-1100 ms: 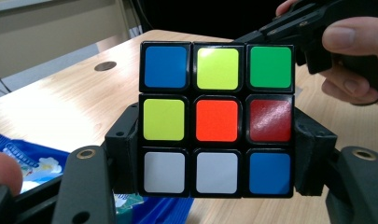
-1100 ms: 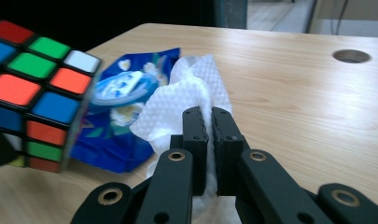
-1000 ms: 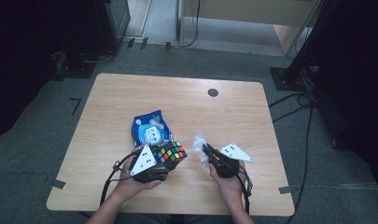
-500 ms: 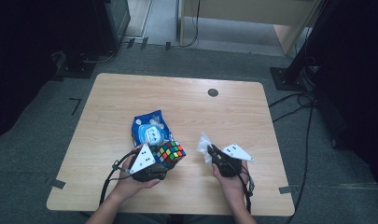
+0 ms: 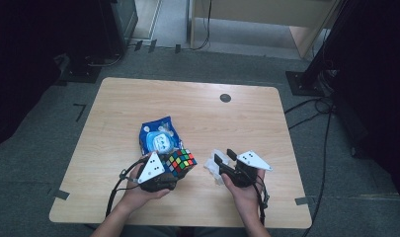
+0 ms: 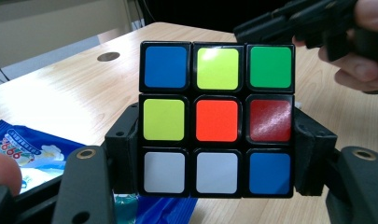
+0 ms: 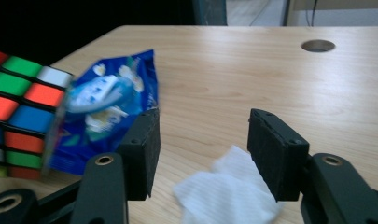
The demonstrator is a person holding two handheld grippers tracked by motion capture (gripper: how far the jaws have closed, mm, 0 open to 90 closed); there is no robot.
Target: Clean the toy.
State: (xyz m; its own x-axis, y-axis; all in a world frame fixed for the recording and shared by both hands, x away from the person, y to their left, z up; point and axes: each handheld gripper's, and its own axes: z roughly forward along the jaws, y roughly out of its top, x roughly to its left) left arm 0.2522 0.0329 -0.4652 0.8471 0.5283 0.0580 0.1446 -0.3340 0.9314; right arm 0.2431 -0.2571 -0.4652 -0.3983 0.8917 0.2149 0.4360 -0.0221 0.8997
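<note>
A scrambled Rubik's cube [image 5: 181, 161] is clamped between the jaws of my left gripper [image 5: 175, 168] near the table's front. Its face of blue, yellow, green, orange, red and white stickers [image 6: 217, 119] fronts the left gripper view, with a pad pressed on each side. My right gripper [image 5: 224, 156] is open and its jaws have just been opening. A crumpled white wipe [image 7: 228, 193] lies on the table under and between the fingers [image 7: 144, 149], and neither pad presses on it. The wipe [image 5: 213, 170] rests just left of that gripper.
A blue snack packet [image 5: 158, 138] lies flat behind the cube, also seen as the packet [image 7: 107, 112] left of the right jaws. The wooden table [image 5: 212, 118] has a round cable hole [image 5: 225, 98] at the back. Dark stands and cables ring the table.
The right gripper's jaws have spread apart and the white wipe has dropped from them onto the table. The left gripper and cube have stayed put.
</note>
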